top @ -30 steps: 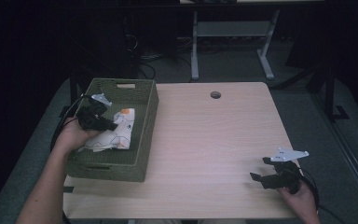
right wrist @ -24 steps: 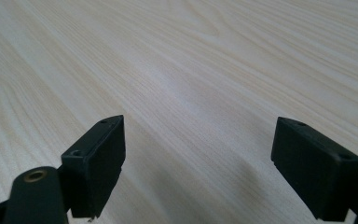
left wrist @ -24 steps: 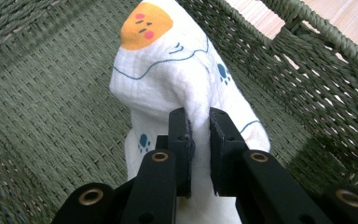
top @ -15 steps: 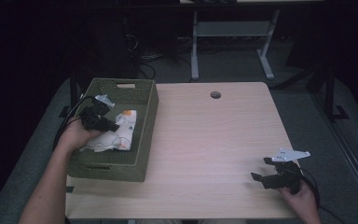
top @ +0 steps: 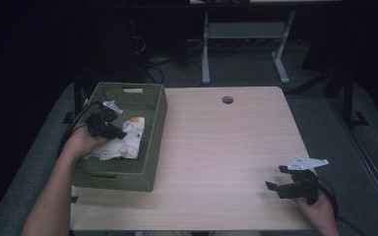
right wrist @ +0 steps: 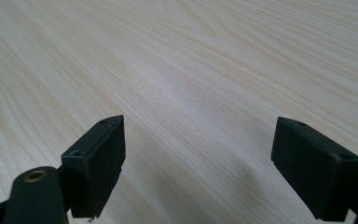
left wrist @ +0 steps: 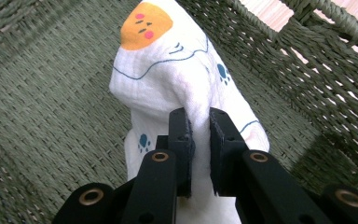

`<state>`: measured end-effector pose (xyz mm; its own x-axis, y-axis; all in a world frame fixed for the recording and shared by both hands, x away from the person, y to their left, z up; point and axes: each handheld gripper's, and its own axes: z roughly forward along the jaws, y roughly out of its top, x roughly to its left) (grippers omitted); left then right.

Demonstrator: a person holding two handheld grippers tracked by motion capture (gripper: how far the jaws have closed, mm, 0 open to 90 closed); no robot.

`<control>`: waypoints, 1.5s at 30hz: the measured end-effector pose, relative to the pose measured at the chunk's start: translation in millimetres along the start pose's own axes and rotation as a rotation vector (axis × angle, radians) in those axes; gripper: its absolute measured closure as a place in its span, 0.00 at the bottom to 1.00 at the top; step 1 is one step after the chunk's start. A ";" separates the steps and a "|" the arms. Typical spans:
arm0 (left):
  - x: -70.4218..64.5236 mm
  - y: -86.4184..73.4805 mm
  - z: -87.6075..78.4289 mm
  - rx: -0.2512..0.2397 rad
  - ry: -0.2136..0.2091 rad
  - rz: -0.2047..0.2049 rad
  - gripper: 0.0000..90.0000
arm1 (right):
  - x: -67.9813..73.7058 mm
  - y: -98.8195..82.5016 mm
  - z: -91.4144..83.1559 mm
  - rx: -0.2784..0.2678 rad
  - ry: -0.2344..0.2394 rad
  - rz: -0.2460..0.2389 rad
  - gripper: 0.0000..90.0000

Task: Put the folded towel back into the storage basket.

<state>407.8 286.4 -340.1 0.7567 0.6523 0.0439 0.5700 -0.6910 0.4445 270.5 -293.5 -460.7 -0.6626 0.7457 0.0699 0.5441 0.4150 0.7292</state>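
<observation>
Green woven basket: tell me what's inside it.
Inside the basket lies a white cloth printed with an orange face and blue paw marks. The left gripper is shut on a fold. Whatever lies beneath the cloth is covered.

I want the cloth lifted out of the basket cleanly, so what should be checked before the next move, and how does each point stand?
1. Left gripper shut on the white cloth: ok, a fold sits between its jaws.
2. Hold is deep enough: cannot tell, only a thin fold is pinched.
3. Cloth free of the green woven basket: cannot tell, its lower part is hidden.
4. Bare table beside the basket for setting down: ok.
5. Right gripper open and apart from the basket: ok.
</observation>
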 end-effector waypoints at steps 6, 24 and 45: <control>7.3 -3.2 2.4 0.005 0.077 0.000 0.75 | 1.2 0.1 1.1 0.008 -0.002 -0.003 0.19; 1.6 -2.4 -5.9 -0.013 0.075 -0.044 0.71 | 2.4 1.0 -0.2 0.000 0.000 -0.004 0.19; -24.2 11.8 -19.4 -0.078 0.055 -0.047 0.60 | 0.6 1.9 0.7 -0.003 0.014 -0.004 0.19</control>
<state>390.0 268.4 -318.6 0.7099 0.7009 0.0691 0.5761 -0.6344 0.5154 271.5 -291.9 -459.8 -0.6717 0.7369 0.0762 0.5399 0.4165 0.7314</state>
